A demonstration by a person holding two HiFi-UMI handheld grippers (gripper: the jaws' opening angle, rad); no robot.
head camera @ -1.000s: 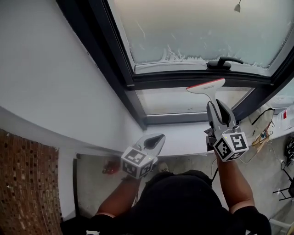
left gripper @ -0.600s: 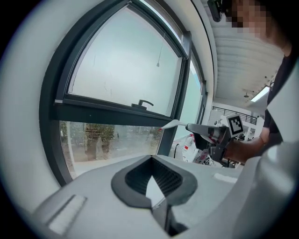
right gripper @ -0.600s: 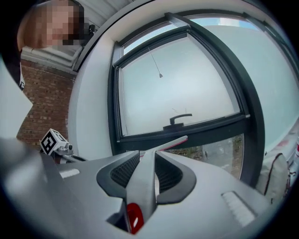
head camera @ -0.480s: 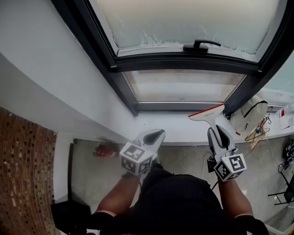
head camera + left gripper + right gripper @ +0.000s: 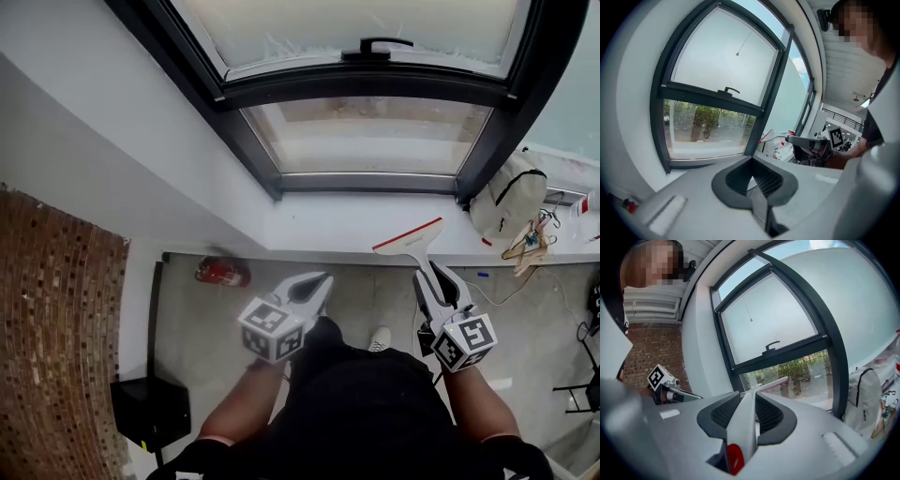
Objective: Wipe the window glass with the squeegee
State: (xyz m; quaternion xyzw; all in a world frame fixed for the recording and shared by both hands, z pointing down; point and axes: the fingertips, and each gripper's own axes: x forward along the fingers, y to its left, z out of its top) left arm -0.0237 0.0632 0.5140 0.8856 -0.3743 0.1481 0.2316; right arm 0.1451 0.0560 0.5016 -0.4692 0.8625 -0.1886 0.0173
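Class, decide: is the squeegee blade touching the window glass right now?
Apart. The head view shows the squeegee blade, held by the right gripper, short of the window glass, with white sill visible between them.

Pale grey left tongs (image 5: 322,279) and right tongs (image 5: 434,273) carry black-and-white marker cubes (image 5: 273,331); black top (image 5: 375,412).

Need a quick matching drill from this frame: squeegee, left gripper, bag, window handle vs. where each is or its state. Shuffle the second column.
1. squeegee
2. left gripper
3. bag
4. handle

A. on the sill, at its right end
B. shut, nothing between the jaws
C. at the foot of the upper pane
D. clamped in the right gripper

Pairs: 1-D, 2-B, 3-A, 4-C
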